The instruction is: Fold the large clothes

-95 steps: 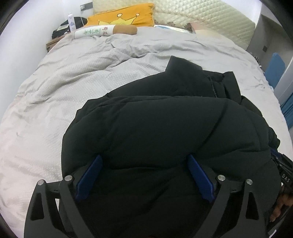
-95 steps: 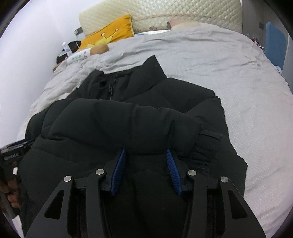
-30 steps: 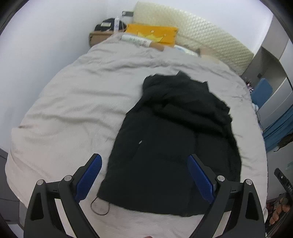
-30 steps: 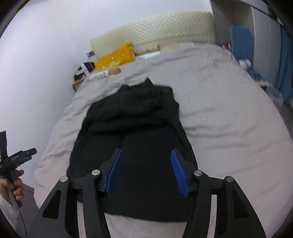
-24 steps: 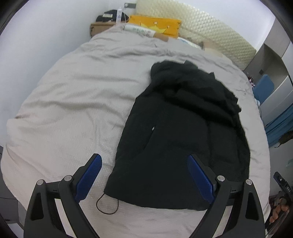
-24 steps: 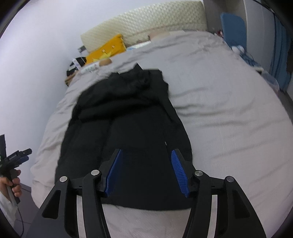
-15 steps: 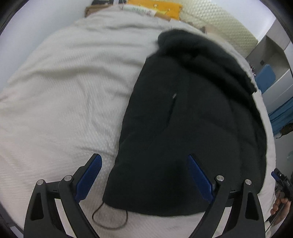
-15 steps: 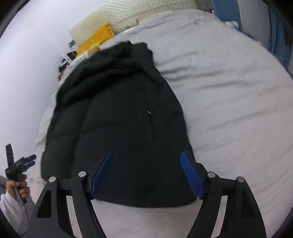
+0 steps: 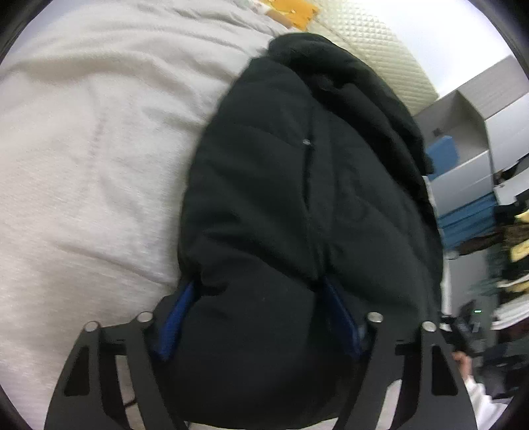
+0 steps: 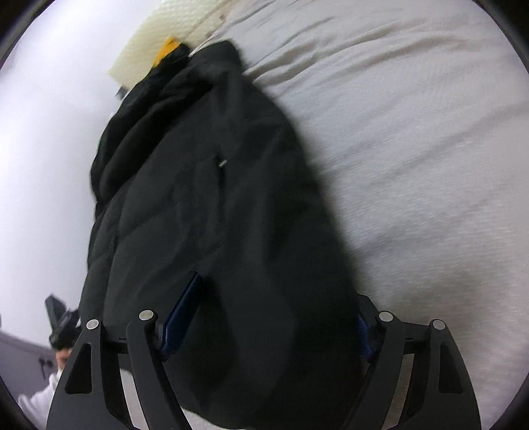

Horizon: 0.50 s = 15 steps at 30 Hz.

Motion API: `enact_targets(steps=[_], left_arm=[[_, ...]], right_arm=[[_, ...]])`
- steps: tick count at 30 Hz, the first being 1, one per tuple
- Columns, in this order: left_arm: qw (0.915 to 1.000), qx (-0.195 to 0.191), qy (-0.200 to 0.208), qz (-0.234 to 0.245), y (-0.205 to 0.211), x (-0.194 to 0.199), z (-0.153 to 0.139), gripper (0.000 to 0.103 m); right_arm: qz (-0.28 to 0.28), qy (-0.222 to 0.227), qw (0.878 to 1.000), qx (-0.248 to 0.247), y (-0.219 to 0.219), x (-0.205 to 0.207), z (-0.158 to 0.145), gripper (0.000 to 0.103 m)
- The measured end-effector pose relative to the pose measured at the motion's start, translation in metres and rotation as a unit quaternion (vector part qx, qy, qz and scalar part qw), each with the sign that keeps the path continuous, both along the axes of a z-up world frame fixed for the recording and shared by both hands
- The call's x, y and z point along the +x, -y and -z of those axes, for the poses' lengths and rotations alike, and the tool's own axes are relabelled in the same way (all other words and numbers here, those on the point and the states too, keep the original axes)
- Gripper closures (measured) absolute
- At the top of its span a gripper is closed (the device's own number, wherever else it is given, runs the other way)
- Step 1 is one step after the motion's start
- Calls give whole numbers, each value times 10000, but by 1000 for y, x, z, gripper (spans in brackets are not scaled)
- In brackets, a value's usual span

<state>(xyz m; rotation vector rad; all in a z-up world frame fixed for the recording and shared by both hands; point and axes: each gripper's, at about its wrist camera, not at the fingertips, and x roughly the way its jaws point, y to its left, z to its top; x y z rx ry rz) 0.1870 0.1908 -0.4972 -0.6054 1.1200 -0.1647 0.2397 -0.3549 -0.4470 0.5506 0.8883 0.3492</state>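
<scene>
A black puffer jacket (image 9: 297, 182) lies lengthwise on the bed, collar at the far end, near hem toward me. My left gripper (image 9: 259, 287) is down on the hem's left part. Its jaws are closing, and the padded fabric bulges and creases between the blue pads (image 9: 172, 317). In the right wrist view the same jacket (image 10: 215, 198) fills the middle. My right gripper (image 10: 277, 291) straddles the hem's right corner with its jaws opening. Fabric fills the gap between them, and the right pad (image 10: 363, 330) sits at the jacket's outer edge.
The pale grey bedspread (image 9: 82, 149) stretches to the left of the jacket and, in the right wrist view, to its right (image 10: 429, 165). A quilted headboard (image 9: 373, 43) and a yellow pillow (image 9: 294, 10) lie beyond. Shelving (image 9: 463, 165) stands off the bed's right side.
Both grippers have dropped from high above the bed down onto the jacket's near hem. The left jaws have narrowed around the fabric. The right jaws have widened.
</scene>
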Motion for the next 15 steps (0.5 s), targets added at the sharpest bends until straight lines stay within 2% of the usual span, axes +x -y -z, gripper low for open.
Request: enact_targets(steps=[3,4,5,6,7,8,9,12,15], left_arm=[[9999,-9,-58,110,8,2,-4,45],[9999,-66,-81,127,8,4,-4,48],[9998,-74,-97,144,9,6,-5,54],[9998,-71,-113,173,10,7,-8,62],[9996,-60,-142,217,12,8,-11,66],[9996,-40,-156,233,13,8,-13,75],[9996,-13,-174,237,14,9,-17,83],[9997,-32,-184,141,13,4,-30,95],[9999,-62,-74,80,11,-5,-46,99]], right_arm=[[-235,84,9996,-91,-13,-3,-3,29],[-266,106,9996,-40,-15,-5,-5,38],[-285,122,9995,-1,-16,-6,-6,53],[-257,130,9996,-22,-16,-9,-9,60],[-223,141,9996,-35,-17,-10,-11,74],[-200,182,9996,-5,-16,-13,-15,85],[-185,225,9996,-14,-15,-17,-20,89],[-182,322,9992,-172,-18,-31,-38,96],[-156,416,9987,-252,-21,-37,-57,97]])
